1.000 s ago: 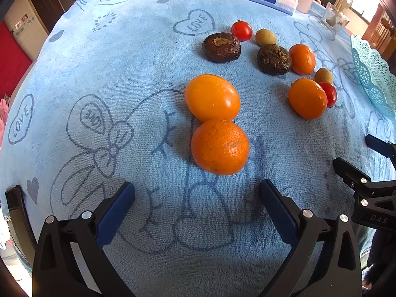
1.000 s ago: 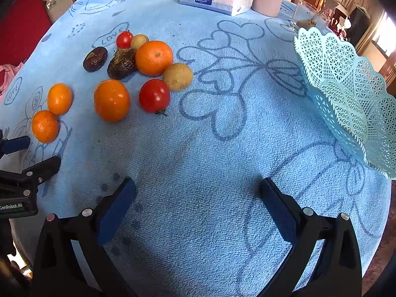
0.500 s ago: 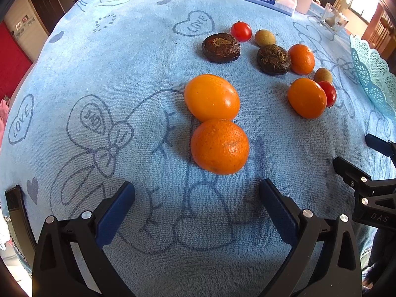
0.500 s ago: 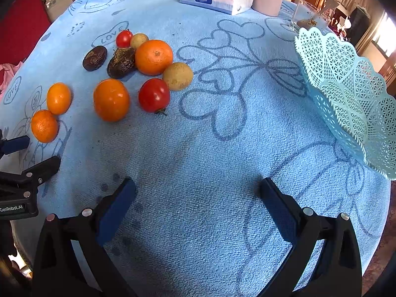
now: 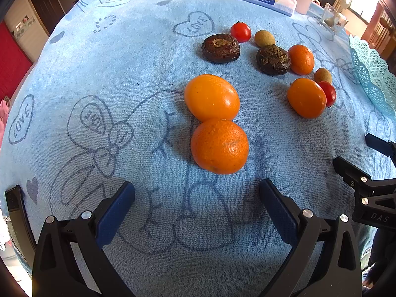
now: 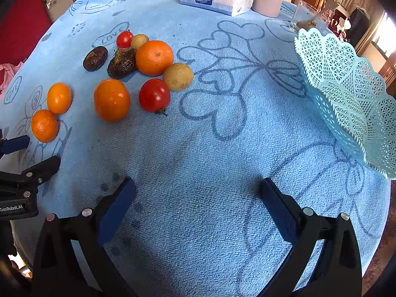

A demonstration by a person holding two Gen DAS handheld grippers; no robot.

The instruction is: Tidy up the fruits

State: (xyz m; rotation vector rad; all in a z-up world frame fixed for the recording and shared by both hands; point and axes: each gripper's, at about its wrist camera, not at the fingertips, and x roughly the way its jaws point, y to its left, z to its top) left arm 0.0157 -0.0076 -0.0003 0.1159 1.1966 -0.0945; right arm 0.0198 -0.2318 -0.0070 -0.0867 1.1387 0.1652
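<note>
almost nothing has moved in the last second: my left tongs [image 5: 196,190] hover just short of the nearest tangerine [image 5: 219,146], jaws wide apart and empty. my right tongs [image 6: 197,188] hang apart over bare cloth. every fruit is on the counter [image 6: 222,160]; the lattice basket [image 6: 346,94] looks empty, so sorting has barely begun.

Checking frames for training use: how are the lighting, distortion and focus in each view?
Left wrist: strong fisheye bending, sharp oranges, soft shadows under them, bright window at top right. Right wrist: same bulge, basket crisp, window blown out at right edge.
</note>
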